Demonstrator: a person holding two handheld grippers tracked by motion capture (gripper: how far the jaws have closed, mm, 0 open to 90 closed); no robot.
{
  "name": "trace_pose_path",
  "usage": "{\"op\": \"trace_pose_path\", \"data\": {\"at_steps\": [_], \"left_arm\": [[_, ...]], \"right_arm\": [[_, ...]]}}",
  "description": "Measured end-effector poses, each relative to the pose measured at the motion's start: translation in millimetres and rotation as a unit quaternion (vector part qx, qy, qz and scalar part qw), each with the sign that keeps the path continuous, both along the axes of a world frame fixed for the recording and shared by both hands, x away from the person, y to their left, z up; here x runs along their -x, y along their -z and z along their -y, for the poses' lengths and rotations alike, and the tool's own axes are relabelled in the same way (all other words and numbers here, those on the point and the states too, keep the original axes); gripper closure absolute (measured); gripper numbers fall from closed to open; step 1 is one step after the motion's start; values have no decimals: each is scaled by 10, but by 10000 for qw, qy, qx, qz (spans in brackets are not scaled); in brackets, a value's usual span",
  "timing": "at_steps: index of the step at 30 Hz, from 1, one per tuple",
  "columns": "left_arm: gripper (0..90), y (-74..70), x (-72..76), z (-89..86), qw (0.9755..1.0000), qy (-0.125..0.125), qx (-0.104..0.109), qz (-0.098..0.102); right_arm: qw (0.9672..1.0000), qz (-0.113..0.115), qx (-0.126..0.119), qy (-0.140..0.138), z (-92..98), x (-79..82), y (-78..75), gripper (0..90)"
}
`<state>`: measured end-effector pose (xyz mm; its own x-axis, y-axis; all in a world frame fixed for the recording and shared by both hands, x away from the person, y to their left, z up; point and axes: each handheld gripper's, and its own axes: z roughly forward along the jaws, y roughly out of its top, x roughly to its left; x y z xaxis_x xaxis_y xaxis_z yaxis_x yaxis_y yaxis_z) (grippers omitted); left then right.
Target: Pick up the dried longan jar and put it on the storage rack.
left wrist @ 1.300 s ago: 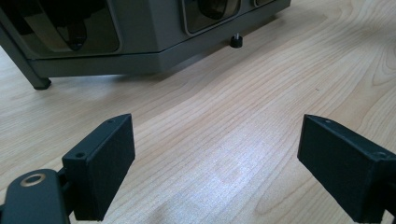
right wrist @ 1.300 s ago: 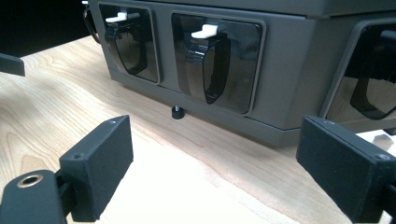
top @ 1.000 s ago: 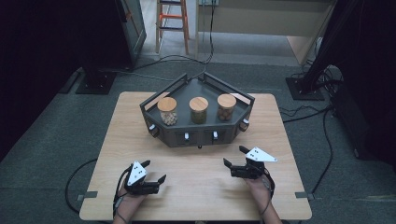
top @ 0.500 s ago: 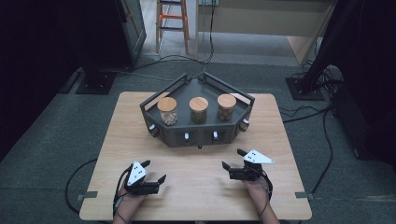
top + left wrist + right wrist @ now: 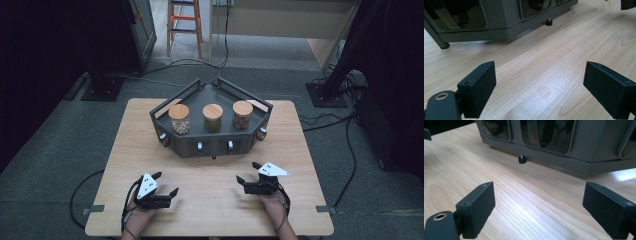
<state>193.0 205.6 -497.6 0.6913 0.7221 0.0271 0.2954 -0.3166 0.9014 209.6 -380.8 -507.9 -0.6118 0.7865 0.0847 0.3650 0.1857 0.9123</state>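
Grey carpet and trailing cables surround the pale wooden table [image 5: 130, 150] you are working at. Nearest to your grippers is the dark angular tray [image 5: 212, 146], standing at the middle of the table's far half, its front wall facing you. On it three jars with wooden lids stand in a row: the left jar [image 5: 179, 119], the middle jar [image 5: 213, 117] and the right jar [image 5: 242, 115], each apart from its neighbour. Small pale knobs [image 5: 199, 146] sit along the tray's front wall.

Your left gripper [image 5: 165, 184] rests low at the near left of the table, well apart from the tray. In the left gripper view its two black jaws stand wide apart with only bare wood between them, and the tray's front wall [image 5: 499, 22] and one small foot [image 5: 549, 22] lie ahead.

Your right gripper [image 5: 248, 171] sits at the near right, level with the other and equally clear of the tray. In the right gripper view its jaws also gape wide over bare wood, holding nothing, with the tray's underside and a foot [image 5: 521, 159] beyond them.

A wooden stepladder [image 5: 184, 20] stands on the floor behind the table.
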Motion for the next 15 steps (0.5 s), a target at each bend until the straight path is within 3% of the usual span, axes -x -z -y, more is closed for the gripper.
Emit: {"op": "trace_pose_path", "data": {"at_steps": [7,12,15], "left_arm": [[111,3,-3,-3,10000,0,-2,-2],[111,6,-5,-4,10000,-4,13,-20],[110,21,-8,-22,9998,-30,164,-53]], "right_arm": [[9998,-62,189,-61,-53,-38,-7,108],[9999,-101,78,-45,-23,-48,6,108],[9999,-145,61,-60,-17,-62,0,125]]}}
